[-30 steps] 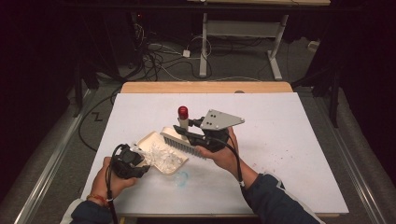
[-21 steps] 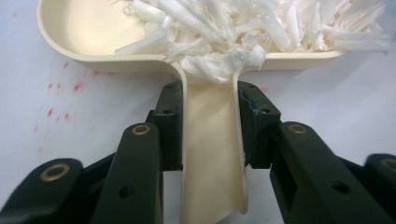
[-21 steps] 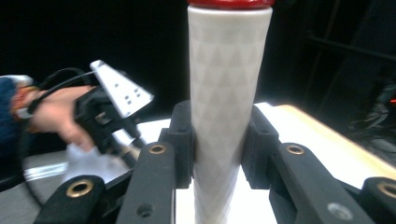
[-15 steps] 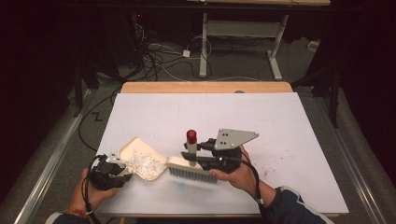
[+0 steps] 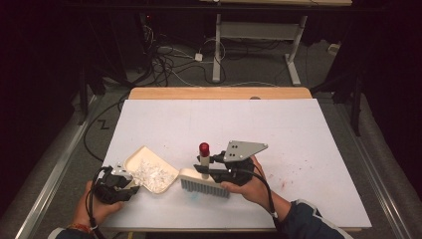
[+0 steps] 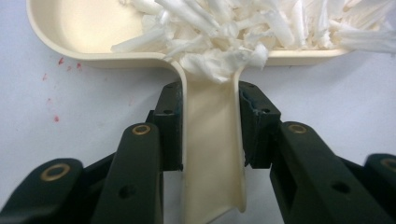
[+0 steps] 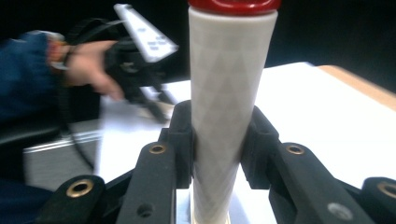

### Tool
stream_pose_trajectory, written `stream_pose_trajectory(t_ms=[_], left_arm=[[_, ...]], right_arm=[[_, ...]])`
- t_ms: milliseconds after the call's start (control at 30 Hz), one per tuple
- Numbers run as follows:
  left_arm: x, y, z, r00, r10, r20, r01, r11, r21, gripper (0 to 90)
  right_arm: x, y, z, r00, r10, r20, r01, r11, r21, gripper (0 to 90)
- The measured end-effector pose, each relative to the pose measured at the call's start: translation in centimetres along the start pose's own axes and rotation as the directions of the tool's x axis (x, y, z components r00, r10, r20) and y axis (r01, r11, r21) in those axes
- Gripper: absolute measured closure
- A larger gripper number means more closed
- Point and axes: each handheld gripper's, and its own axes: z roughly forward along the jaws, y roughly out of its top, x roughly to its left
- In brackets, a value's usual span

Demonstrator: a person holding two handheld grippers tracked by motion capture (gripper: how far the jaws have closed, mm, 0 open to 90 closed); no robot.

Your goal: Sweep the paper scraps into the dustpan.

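A cream dustpan [image 5: 149, 167] lies on the white table [image 5: 219, 124] near its front left, holding a heap of white paper shreds [image 5: 151, 174]. My left gripper [image 5: 124, 183] is shut on the dustpan's handle [image 6: 212, 158], with both pads pressing its sides in the left gripper view; the shreds [image 6: 243, 32] pile up to the handle's root. A brush [image 5: 205, 183] with grey bristles stands just right of the pan. Its cream handle with a red cap [image 5: 204, 148] rises upright, and my right gripper [image 5: 208, 169] is shut on that handle [image 7: 229, 93].
Faint red specks [image 5: 293, 169] mark the table right of the brush. A wooden strip [image 5: 219, 93] runs along the table's far edge. Beyond it are cables on the floor [image 5: 174, 59] and a desk frame [image 5: 259, 40]. In the right gripper view the other hand and gripper [image 7: 135, 56] appear blurred.
Both hands have come toward the front edge. The dustpan slid left and nearer, the brush moved down and right out of the pan and now stands beside it on the table.
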Motion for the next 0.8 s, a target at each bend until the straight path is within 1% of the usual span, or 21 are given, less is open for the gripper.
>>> stream_pose_trajectory(t_ms=[33, 133, 233, 300, 367, 400, 433, 500, 533, 567, 600, 633, 667, 700, 733, 767, 800], left_arm=[[-0.1, 0.1, 0.0, 1.0, 0.001, 0.001, -0.001, 1.0, 0.003, 63.7], [-0.4, 0.6, 0.1, 0.9995, 0.032, 0.0, -0.032, 0.9994, 0.015, 63.7], [-1.0, 0.9, 0.0, 0.9978, 0.067, -0.006, -0.066, 0.9973, 0.031, 63.7], [-1.4, 1.0, -0.2, 0.9967, 0.081, 0.001, -0.081, 0.9961, 0.035, 63.7], [-1.6, 1.0, -0.4, 0.9953, 0.096, 0.007, -0.096, 0.9945, 0.04, 63.7], [-1.6, 1.0, -0.6, 0.9951, 0.098, 0.011, -0.099, 0.9942, 0.043, 63.6], [-1.7, 1.0, -0.7, 0.9943, 0.105, 0.017, -0.106, 0.9931, 0.05, 63.6], [-1.8, 0.9, -1.0, 0.9931, 0.115, 0.026, -0.116, 0.9916, 0.058, 63.6], [-1.9, 0.9, -1.0, 0.9921, 0.121, 0.032, -0.123, 0.9902, 0.065, 63.6], [-2.0, 0.9, -1.0, 0.9907, 0.13, 0.038, -0.133, 0.9883, 0.075, 63.6], [-2.1, 0.9, -1.0, 0.9895, 0.138, 0.043, -0.141, 0.9867, 0.08, 63.7], [-2.2, 1.0, -0.9, 0.9881, 0.145, 0.052, -0.149, 0.9848, 0.089, 63.7], [-2.4, 1.0, -0.8, 0.9849, 0.162, 0.06, -0.168, 0.9803, 0.104, 63.7], [-2.7, 1.0, -0.8, 0.9816, 0.179, 0.065, -0.186, 0.9759, 0.114, 63.8], [-3.0, 1.0, -0.8, 0.9784, 0.194, 0.073, -0.201, 0.9725, 0.117, 63.8], [-3.2, 1.1, -0.8, 0.9746, 0.209, 0.081, -0.218, 0.9681, 0.124, 63.8], [-3.4, 1.2, -0.8, 0.9721, 0.219, 0.084, -0.228, 0.9652, 0.127, 63.7]], right_arm=[[-0.4, 0.0, -0.1, 0.9998, 0.0, 0.02, 0.0, 1.0, 0.0, 70.3], [-1.5, 0.1, -0.3, 0.9969, -0.005, 0.078, 0.006, 1.0, -0.004, 70.3], [-2.5, 0.2, -0.6, 0.9948, 0.016, 0.101, -0.014, 1.0, -0.027, 70.3], [-2.9, 0.4, -1.0, 0.9923, 0.033, 0.119, -0.027, 0.998, -0.05, 70.2], [-3.3, 0.6, -1.4, 0.9878, 0.039, 0.15, -0.029, 0.997, -0.071, 70.2], [-3.7, 0.8, -1.8, 0.9804, 0.048, 0.191, -0.032, 0.996, -0.084, 70.2], [-3.7, 0.8, -1.8, 0.9804, 0.048, 0.191, -0.032, 0.996, -0.084, 70.2], [-3.9, 1.0, -2.1, 0.9723, 0.058, 0.226, -0.038, 0.995, -0.092, 70.2], [-4.0, 1.0, -2.2, 0.968, 0.068, 0.242, -0.047, 0.995, -0.092, 70.2], [-4.1, 1.0, -2.1, 0.9628, 0.066, 0.262, -0.045, 0.995, -0.086, 70.2], [-4.1, 0.9, -1.9, 0.9549, 0.057, 0.292, -0.037, 0.997, -0.074, 70.1], [-4.0, 0.8, -1.7, 0.9457, 0.033, 0.323, -0.016, 0.998, -0.052, 70.1], [-4.0, 0.6, -1.4, 0.935, 0.002, 0.355, 0.008, 1.0, -0.026, 70.2], [-3.8, 0.4, -1.1, 0.9241, -0.02, 0.382, 0.024, 1.0, -0.005, 70.1], [-3.8, 0.2, -0.9, 0.9194, -0.028, 0.392, 0.027, 1.0, 0.01, 70.2], [-3.7, 0.0, -0.7, 0.9205, -0.031, 0.389, 0.027, 1.0, 0.016, 70.2], [-3.7, -0.1, -0.5, 0.9231, -0.029, 0.384, 0.024, 1.0, 0.019, 70.2]])
